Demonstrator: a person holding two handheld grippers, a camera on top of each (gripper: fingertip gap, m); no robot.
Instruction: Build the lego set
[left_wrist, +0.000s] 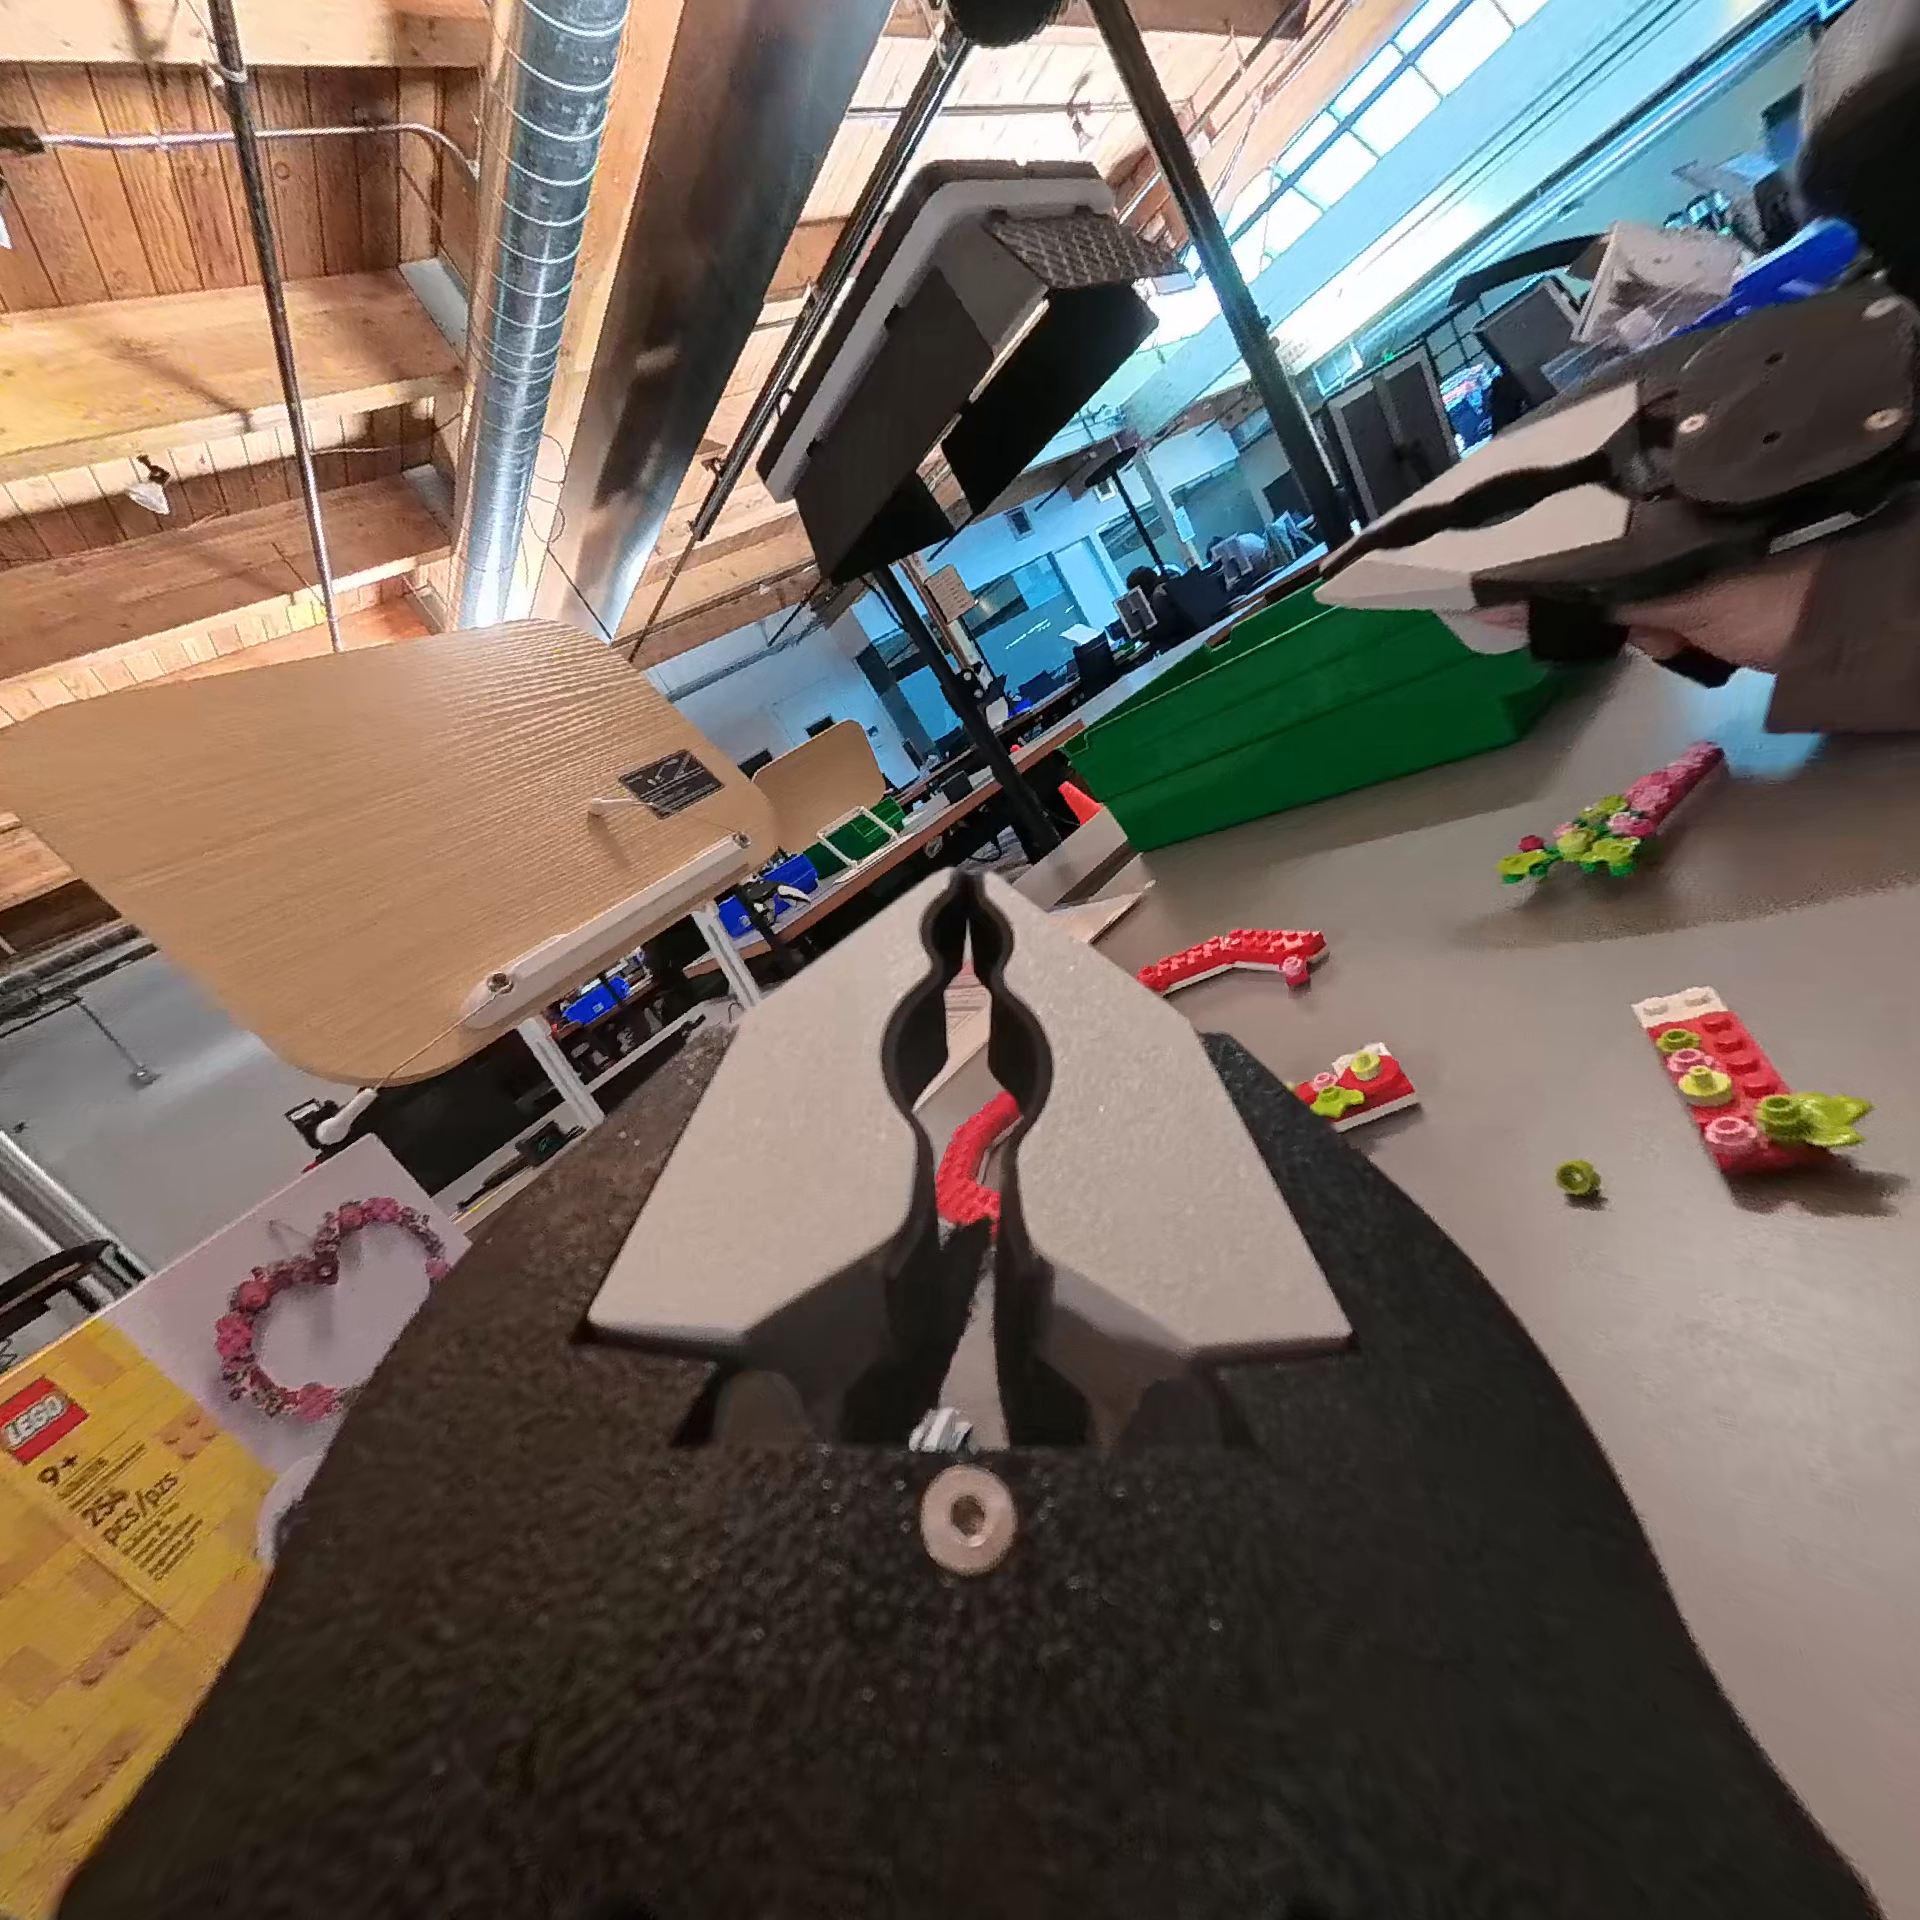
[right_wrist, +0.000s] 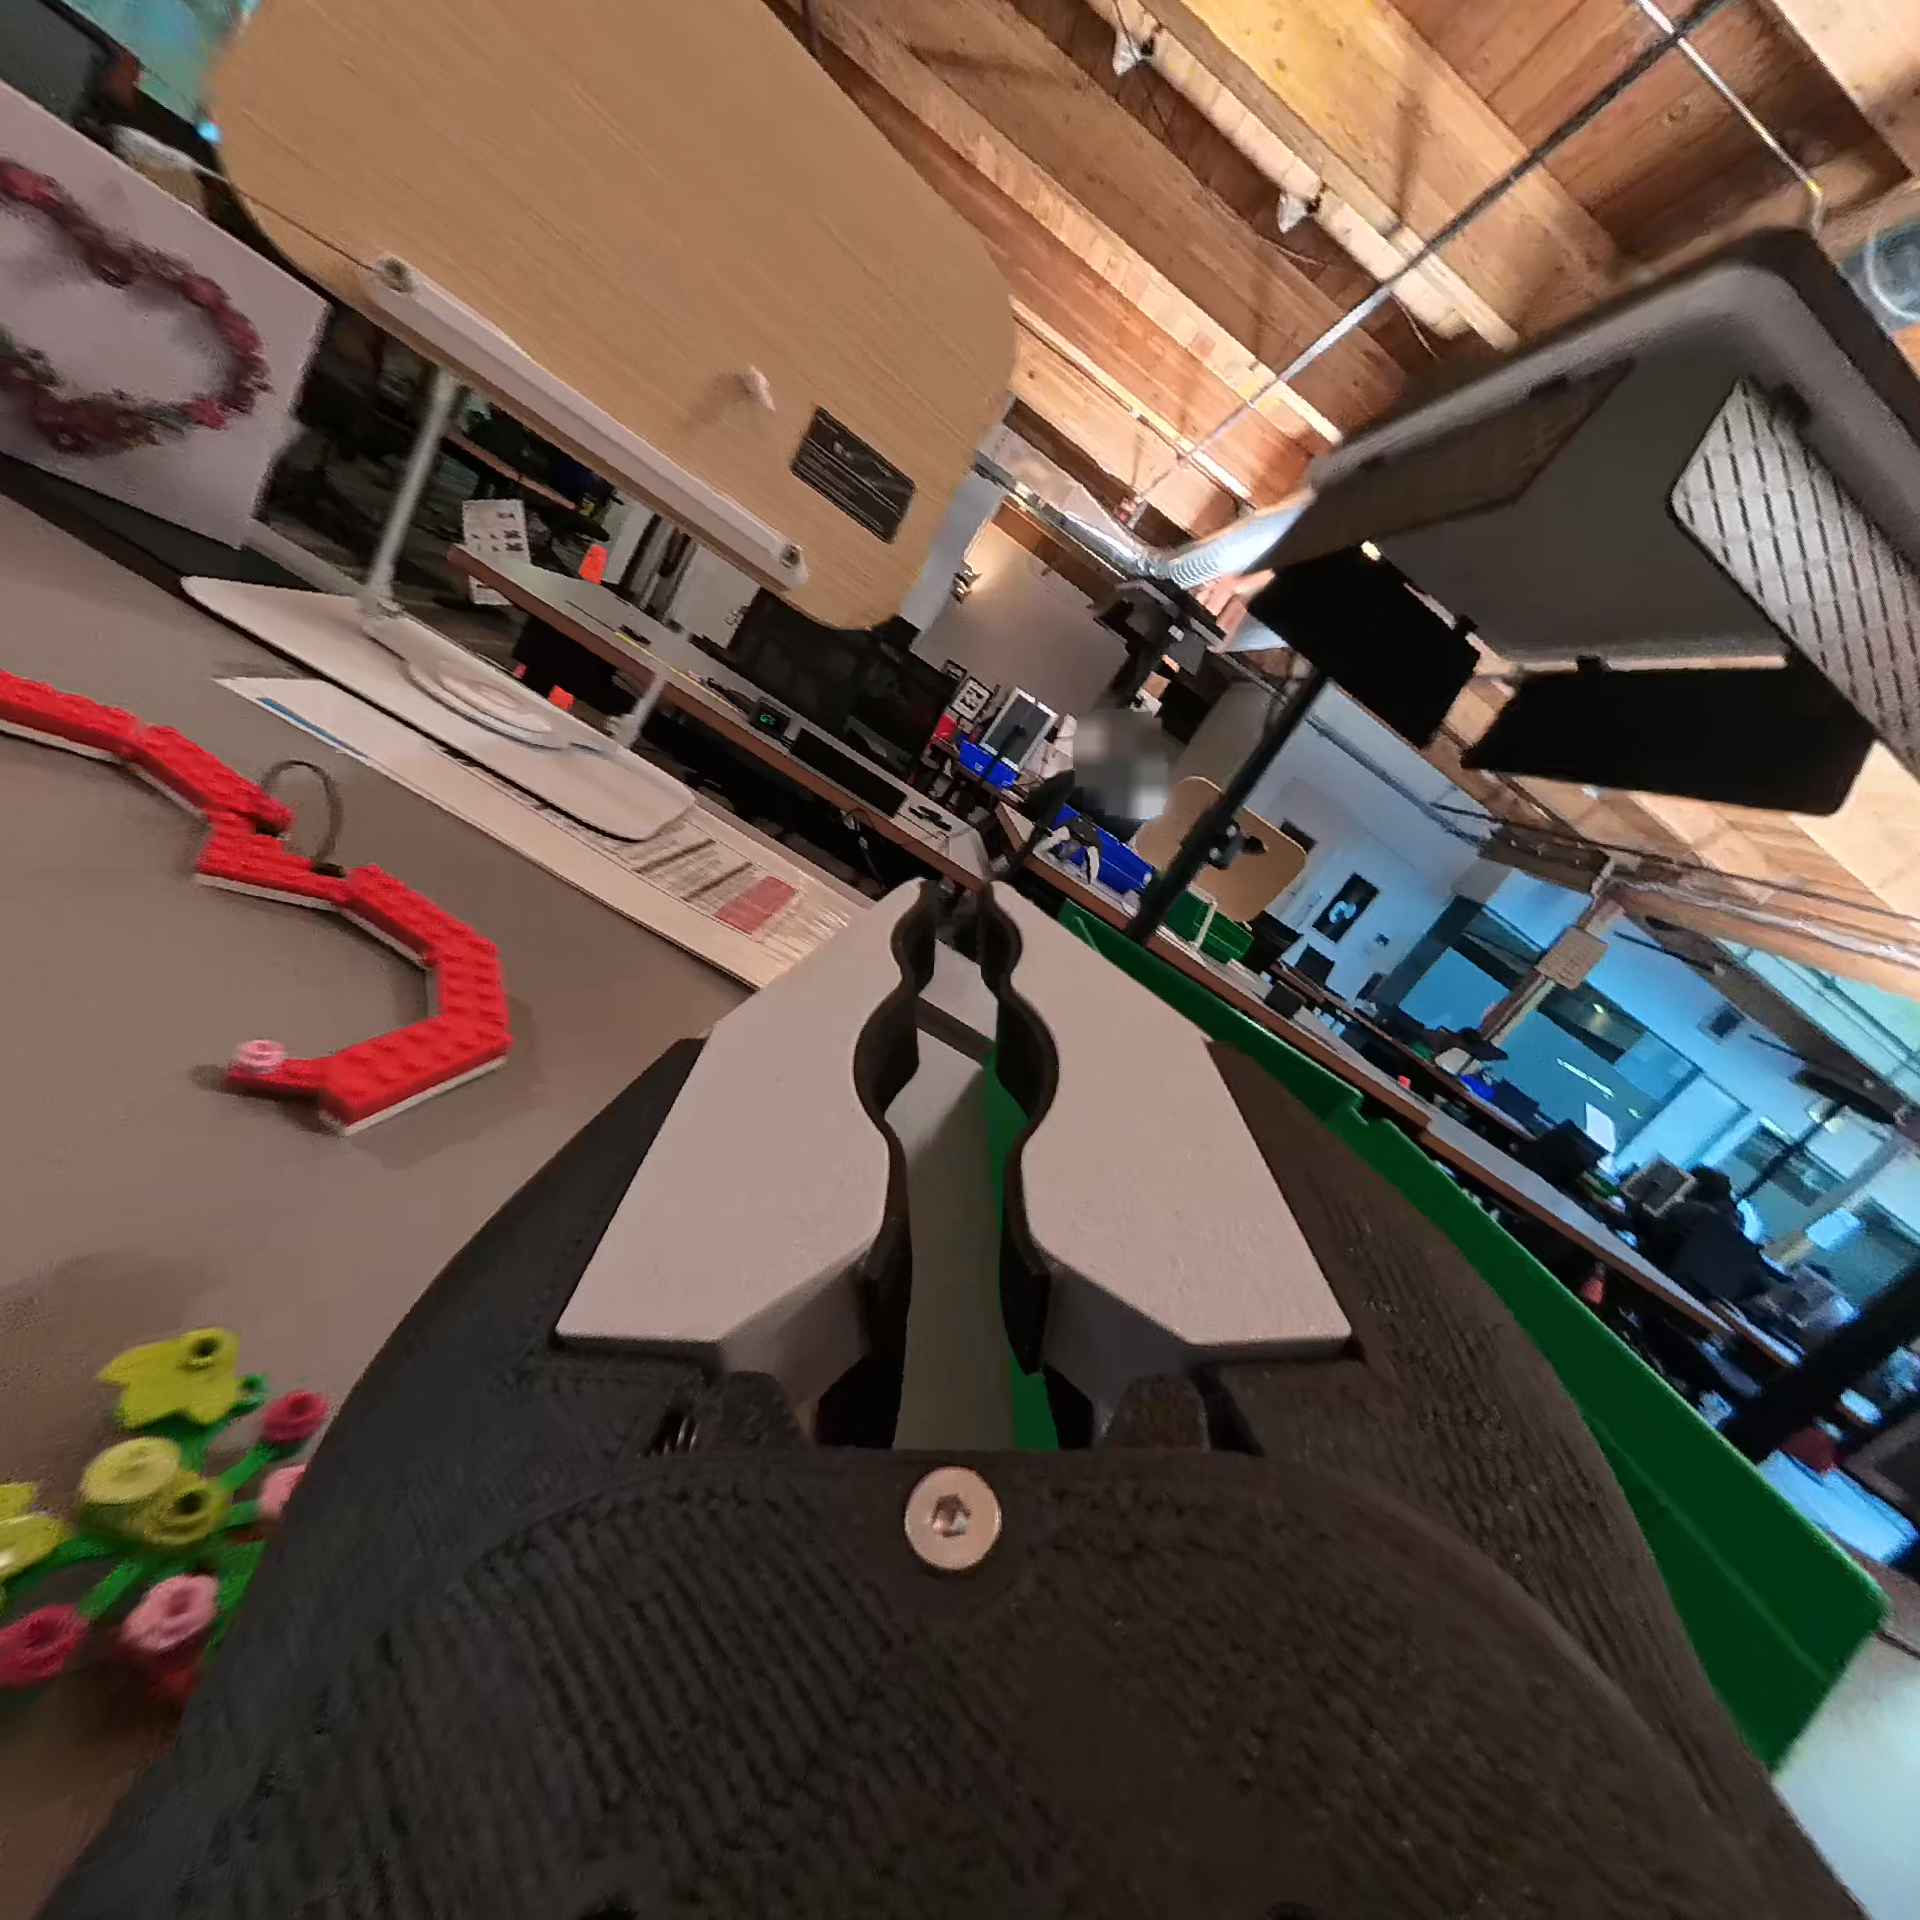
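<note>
My left gripper (left_wrist: 966, 894) is shut, tips together, tilted up over the grey table (left_wrist: 1507, 1351). A red curved frame piece (left_wrist: 971, 1153) shows through the gap behind its fingers; I cannot tell whether they touch it. Another stretch of the red frame (left_wrist: 1236, 951) lies beyond, and the whole frame (right_wrist: 353, 904) shows in the right wrist view with a pink stud (right_wrist: 260, 1055) at its end. My right gripper (right_wrist: 956, 899) is nearly closed and empty; it also shows in the left wrist view (left_wrist: 1340, 582), over the green trays (left_wrist: 1320, 717).
A red plate with flowers (left_wrist: 1745, 1091), a small flowered piece (left_wrist: 1351, 1086), a loose lime stud (left_wrist: 1577, 1177) and a green flower cluster (left_wrist: 1590, 842) (right_wrist: 156, 1507) lie on the table. The set's box (left_wrist: 135, 1455) stands left. A wooden lamp (left_wrist: 364, 831) and its base (right_wrist: 468, 686) stand behind. One gripper's finger ends stand about 25 centimeters off the other's.
</note>
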